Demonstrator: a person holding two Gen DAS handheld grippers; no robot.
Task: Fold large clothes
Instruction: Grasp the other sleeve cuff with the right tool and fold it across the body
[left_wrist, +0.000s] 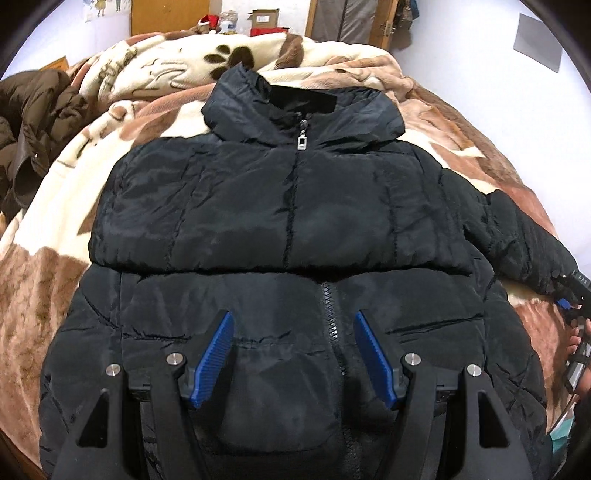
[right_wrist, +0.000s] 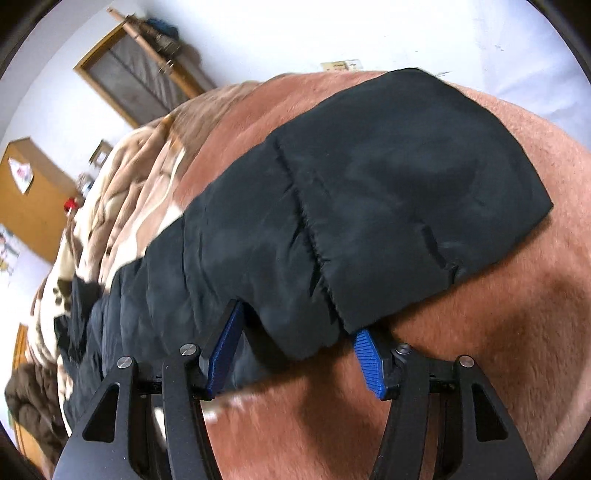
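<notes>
Clearly our black quilted puffer jacket (left_wrist: 295, 229) is light, soft and slippery; both hand-held grippers, left (left_wrist: 293, 360) and right (right_wrist: 295, 356), gape empty, so we'd pinch its sleeve cuff (right_wrist: 424, 192).

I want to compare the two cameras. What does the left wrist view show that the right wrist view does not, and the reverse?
Only the left wrist view shows the black jacket's front with collar, zipper and silver zip pull.

Only the right wrist view shows the sleeve end lying flat on the blanket, with the right hand-held gripper open at its edge.

Both show the black jacket, the patterned blanket and a brown coat at the left.
</notes>
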